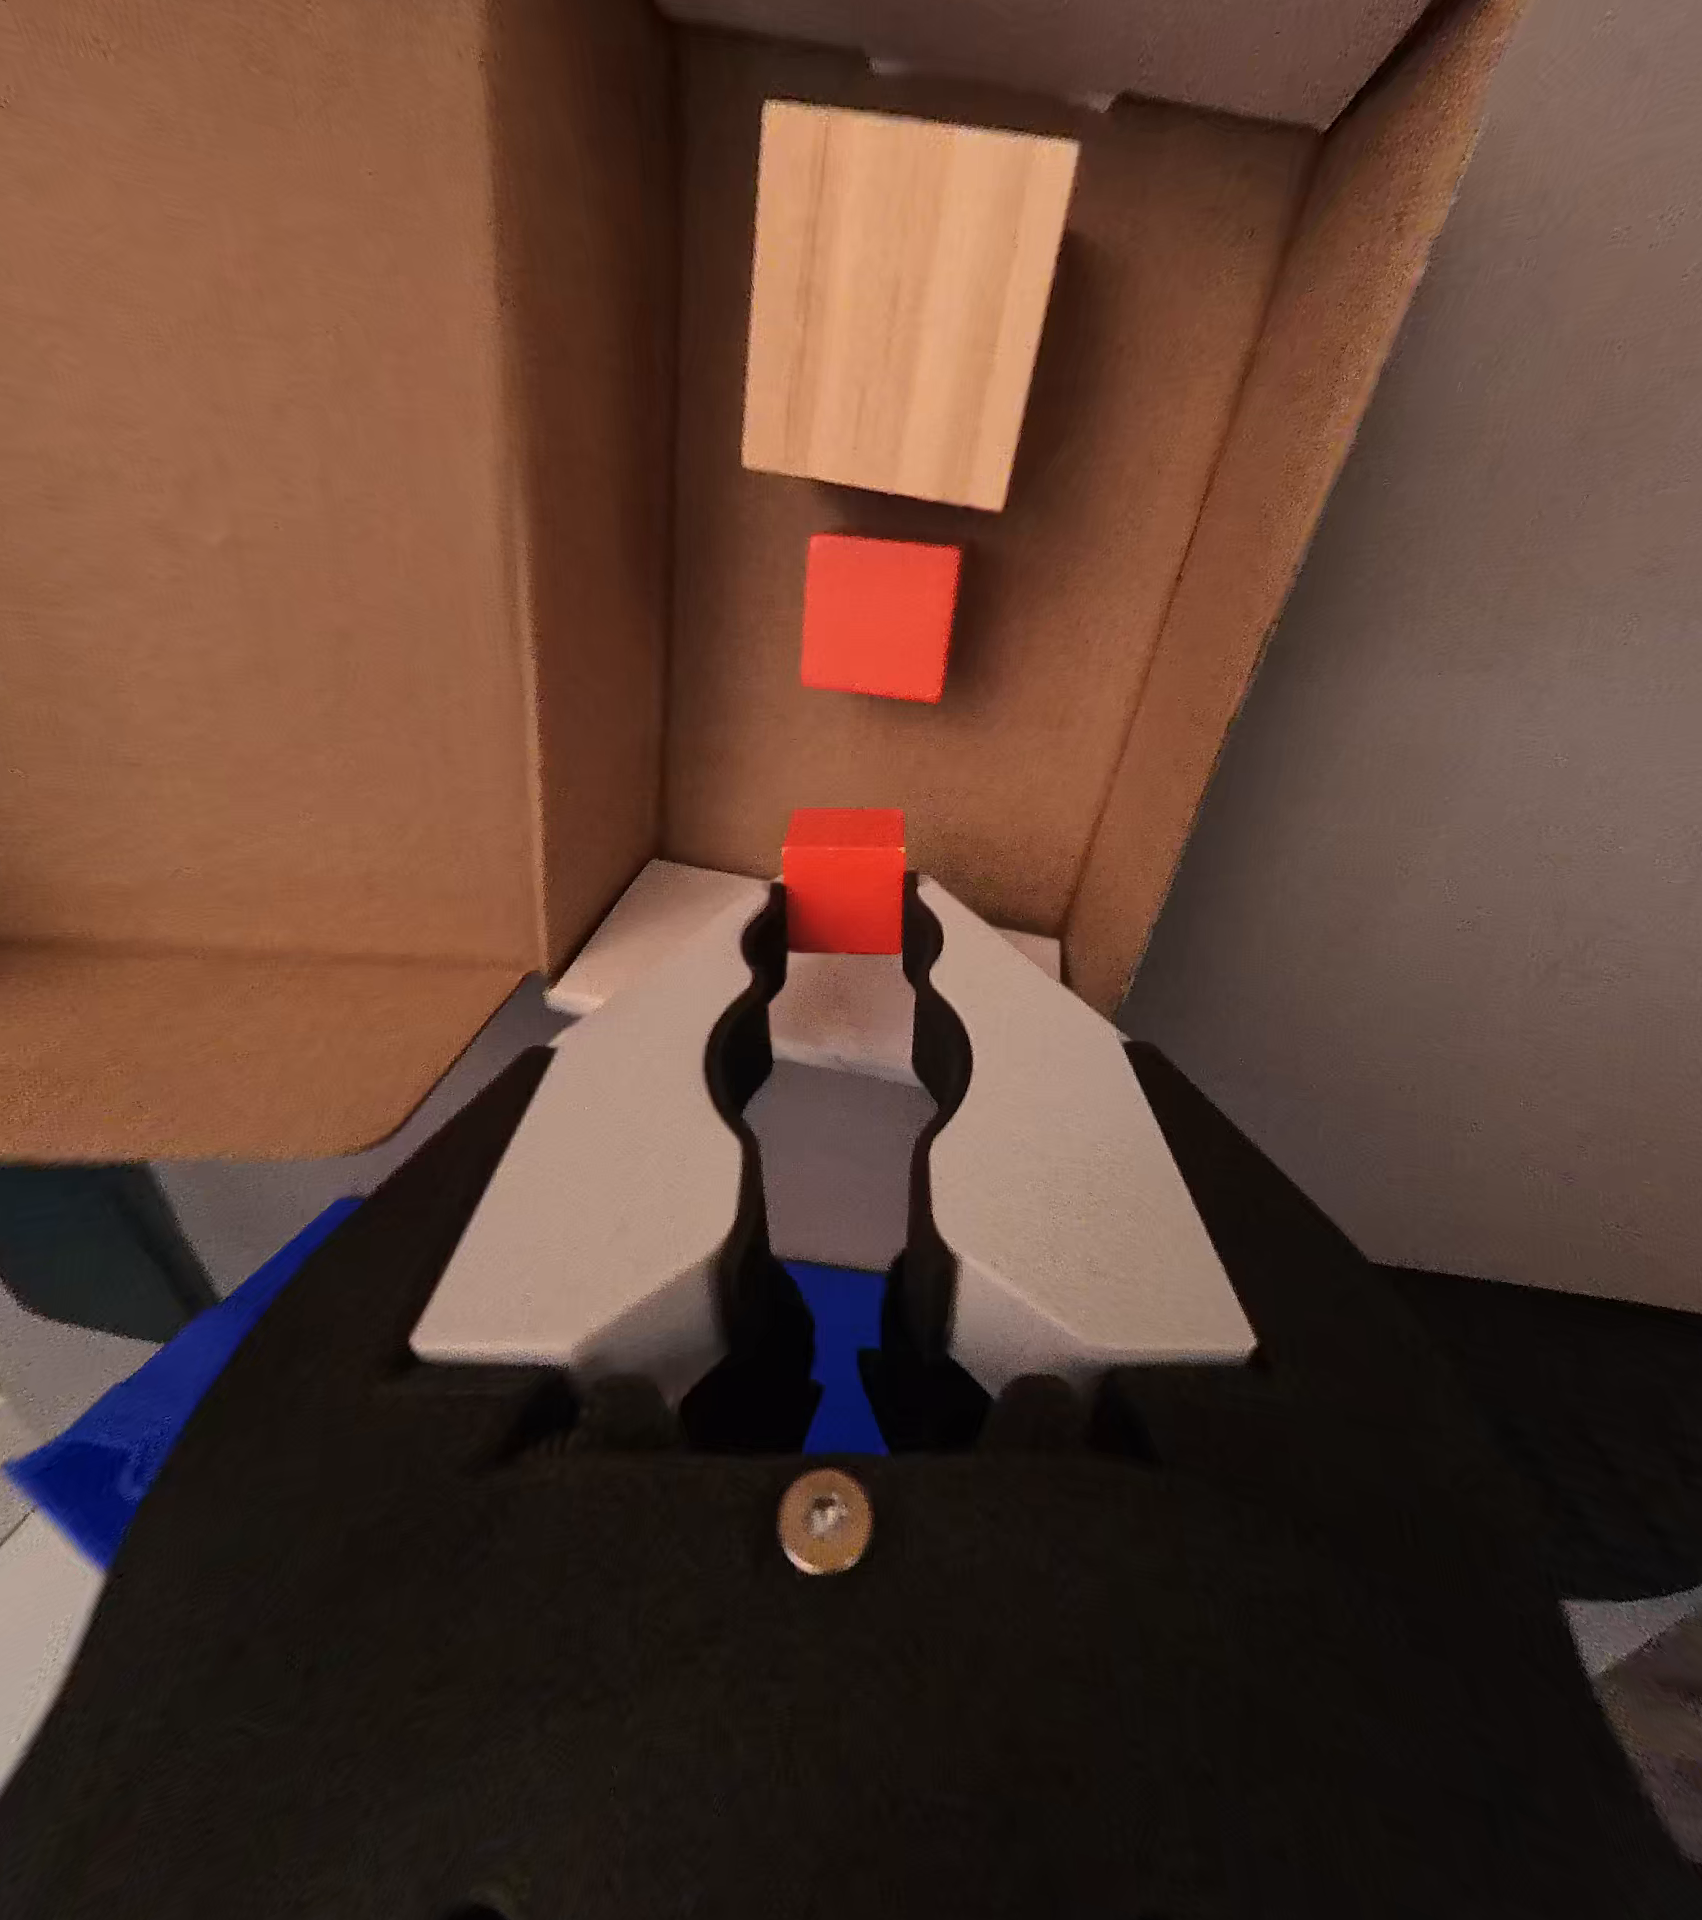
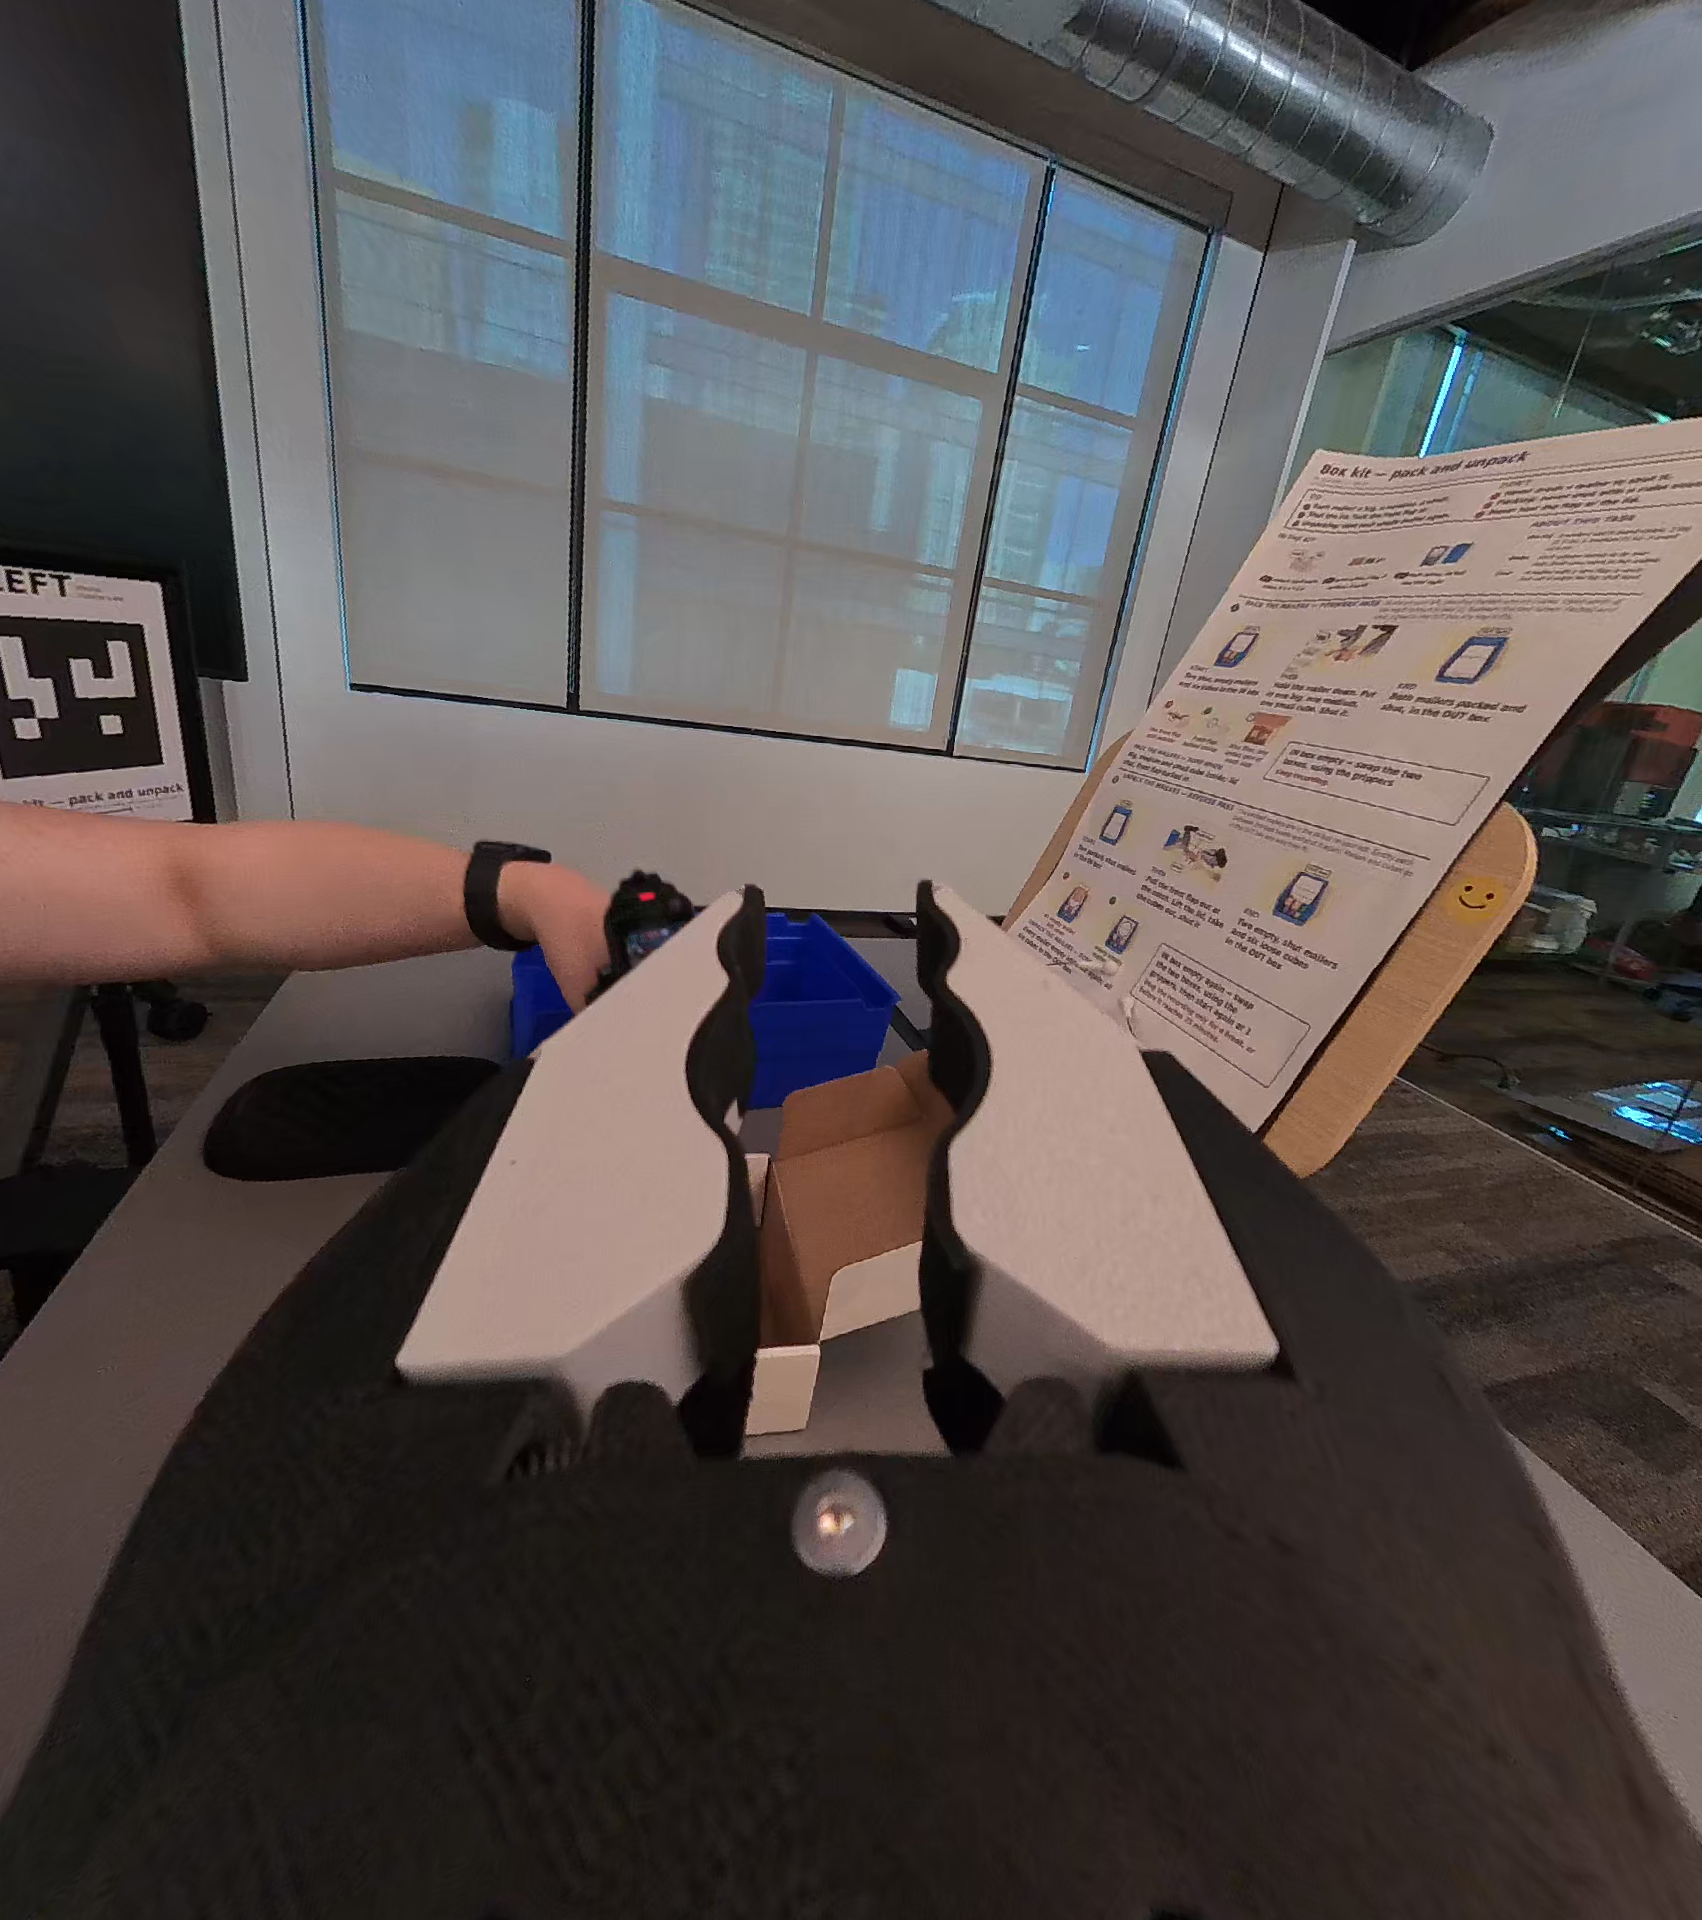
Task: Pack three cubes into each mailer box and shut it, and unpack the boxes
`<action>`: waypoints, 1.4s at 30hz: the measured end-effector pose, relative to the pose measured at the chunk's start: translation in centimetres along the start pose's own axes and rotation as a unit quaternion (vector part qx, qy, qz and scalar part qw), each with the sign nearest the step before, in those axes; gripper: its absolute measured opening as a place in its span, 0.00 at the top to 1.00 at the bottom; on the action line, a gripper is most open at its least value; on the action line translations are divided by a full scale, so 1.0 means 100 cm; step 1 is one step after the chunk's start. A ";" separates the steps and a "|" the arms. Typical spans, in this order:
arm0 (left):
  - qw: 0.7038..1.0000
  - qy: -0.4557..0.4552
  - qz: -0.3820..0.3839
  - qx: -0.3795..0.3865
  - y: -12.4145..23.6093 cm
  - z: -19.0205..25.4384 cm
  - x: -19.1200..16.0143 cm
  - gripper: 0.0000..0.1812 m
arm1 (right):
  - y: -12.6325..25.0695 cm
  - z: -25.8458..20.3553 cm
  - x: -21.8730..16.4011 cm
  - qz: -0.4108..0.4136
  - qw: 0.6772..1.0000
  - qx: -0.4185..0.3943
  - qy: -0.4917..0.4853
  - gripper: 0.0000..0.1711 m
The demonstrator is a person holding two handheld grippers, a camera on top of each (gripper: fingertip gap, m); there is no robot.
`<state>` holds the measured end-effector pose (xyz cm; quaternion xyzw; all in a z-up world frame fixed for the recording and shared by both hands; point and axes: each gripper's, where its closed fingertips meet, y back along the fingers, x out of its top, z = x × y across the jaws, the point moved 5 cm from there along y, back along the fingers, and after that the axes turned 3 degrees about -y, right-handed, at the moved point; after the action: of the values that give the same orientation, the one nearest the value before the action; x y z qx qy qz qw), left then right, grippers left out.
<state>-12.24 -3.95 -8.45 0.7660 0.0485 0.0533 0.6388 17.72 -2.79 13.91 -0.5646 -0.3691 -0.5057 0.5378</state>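
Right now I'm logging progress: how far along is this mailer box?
Two cubes already lie in the open mailer box: a large wooden cube and a medium red cube. The left hand-held gripper grips a small red cube over the box's near end. Whether it is going in or coming out is unclear. The right hand-held gripper is open and holds nothing.

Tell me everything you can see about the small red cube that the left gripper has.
The small red cube is plain, matte and sharp-edged, looking like painted wood. The left gripper pinches its two side faces at the fingertips, over the near end of the open mailer box, in line with a medium red cube and a big wooden cube.
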 end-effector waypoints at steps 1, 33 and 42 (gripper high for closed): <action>1.000 0.001 -0.004 -0.008 -0.006 0.000 0.000 0.89 | 0.000 0.000 0.000 0.002 1.000 0.001 -0.001 0.84; 1.000 0.010 -0.020 -0.020 -0.014 -0.006 0.010 0.76 | -0.009 0.004 -0.012 -0.021 1.000 0.007 -0.012 0.84; 0.896 0.263 0.304 0.188 0.112 -0.067 -0.013 0.81 | -0.020 0.035 -0.025 -0.060 0.989 -0.123 -0.061 0.82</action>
<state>-14.41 0.40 3.72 0.8073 -0.0115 0.4343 0.3994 15.85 1.22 12.29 -0.6332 -0.3689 -0.5434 0.4094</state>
